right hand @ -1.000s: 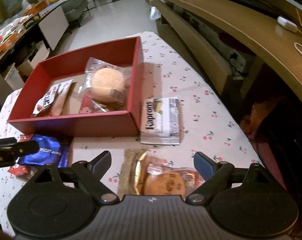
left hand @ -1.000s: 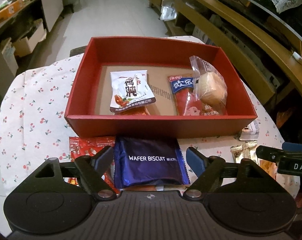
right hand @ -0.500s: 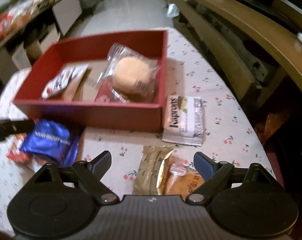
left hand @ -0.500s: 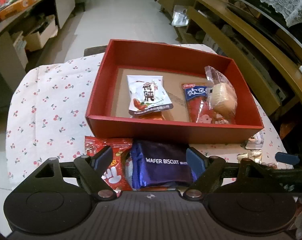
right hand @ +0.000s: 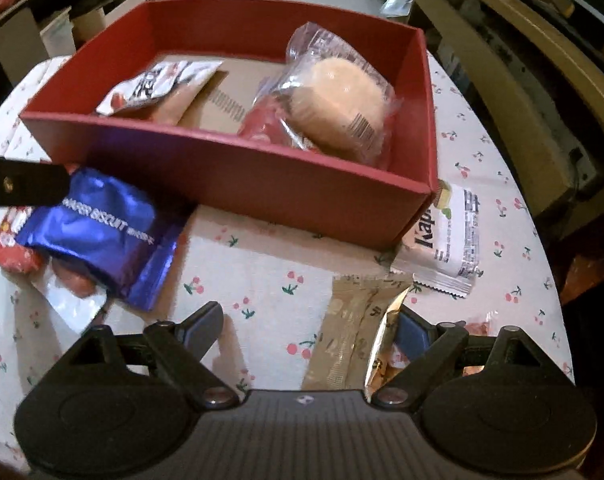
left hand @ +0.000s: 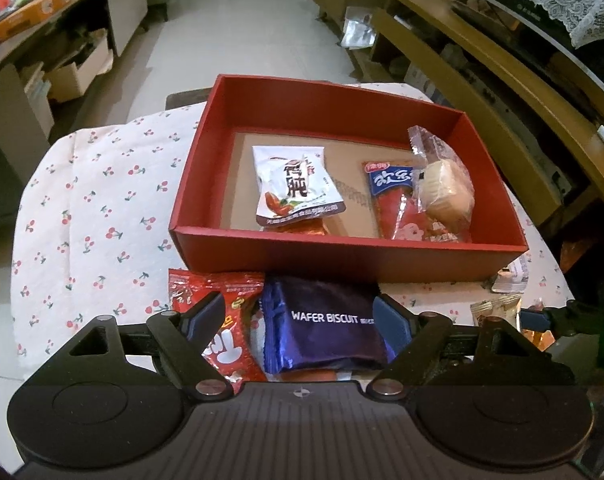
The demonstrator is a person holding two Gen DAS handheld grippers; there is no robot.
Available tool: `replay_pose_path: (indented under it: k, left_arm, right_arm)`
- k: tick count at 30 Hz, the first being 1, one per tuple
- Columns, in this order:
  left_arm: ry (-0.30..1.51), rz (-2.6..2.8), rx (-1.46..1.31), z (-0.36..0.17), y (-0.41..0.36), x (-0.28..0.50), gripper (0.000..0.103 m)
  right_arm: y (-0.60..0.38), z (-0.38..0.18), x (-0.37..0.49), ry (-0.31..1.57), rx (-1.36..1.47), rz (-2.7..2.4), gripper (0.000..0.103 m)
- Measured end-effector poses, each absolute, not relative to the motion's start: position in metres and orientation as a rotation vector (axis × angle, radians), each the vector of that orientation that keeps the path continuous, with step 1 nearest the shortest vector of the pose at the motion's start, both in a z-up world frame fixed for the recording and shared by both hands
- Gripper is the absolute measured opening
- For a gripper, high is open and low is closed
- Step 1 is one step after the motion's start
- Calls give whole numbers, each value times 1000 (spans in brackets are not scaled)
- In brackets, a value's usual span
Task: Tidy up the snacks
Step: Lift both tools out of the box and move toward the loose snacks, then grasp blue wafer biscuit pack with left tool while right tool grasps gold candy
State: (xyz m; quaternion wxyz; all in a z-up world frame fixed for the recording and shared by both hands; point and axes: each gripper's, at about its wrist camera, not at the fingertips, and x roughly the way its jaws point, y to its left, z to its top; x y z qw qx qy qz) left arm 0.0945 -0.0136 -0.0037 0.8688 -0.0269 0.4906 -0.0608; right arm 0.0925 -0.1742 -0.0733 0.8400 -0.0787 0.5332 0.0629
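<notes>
Left gripper point(left hand: 300, 318) jaws apart, blue wafer packet point(left hand: 325, 326) between them, red box point(left hand: 341, 256) just beyond. Right gripper point(right hand: 309, 326) jaws apart over tan packet point(right hand: 353, 340) on desk point(right hand: 258, 276).

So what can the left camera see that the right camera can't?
Only the left wrist view shows the front of the red-and-blue packet lying in the box, and the full red snack bag on the table.

Only the right wrist view shows the white Kapron's wafer pack beside the box's corner, and the whole tan packet.

Both show the red box, the white pouch and the wrapped round cake inside it, and the blue wafer biscuit pack on the cherry tablecloth.
</notes>
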Motion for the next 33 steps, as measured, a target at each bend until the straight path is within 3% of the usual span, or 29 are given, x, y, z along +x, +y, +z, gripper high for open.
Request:
replay_pose_path:
  k: [5,7,9,10,12,15,22,26,29,33]
  left_arm:
    - [1030,-127,-63,-4,-13,95,86]
    - [1028,-131,-62,-3,-13,95,86]
    - [1028,-131,-65,-3,-12,95,86]
    - [1029,-131,-66,-3,-12,95,86]
    - [1030,-132,-70,-3,-11,95,86]
    - [1031,-131,-72,-3,-10,95,86]
    - [1033,-127,-72,-4,-9,96,86]
    - [1031,-136,-87,-1,-6,96,86]
    - [1026,-146,-96,1,-5,96,86]
    - [1022,-143,-107,3,-2,96,87]
  right_arm:
    - [-184,-78,93,1149,-82,147,89]
    - [-183,-77,91,1140,-90,163,83]
    - [-182,-73,87,1128,-90,188,66]
    - [-182,-71,86,1124,-88,189,63]
    - [-186,-68,86,1118,-76,184,44]
    - [-192,-67,86,1120,-51,185,39]
    - [-213,-64,94,1152,78,196,39]
    - [-232,-58,98,1135,164,134,46]
    - [-236,-51,96,1120,184,122,62]
    - [-231,-56,98,1143,163,117,65]
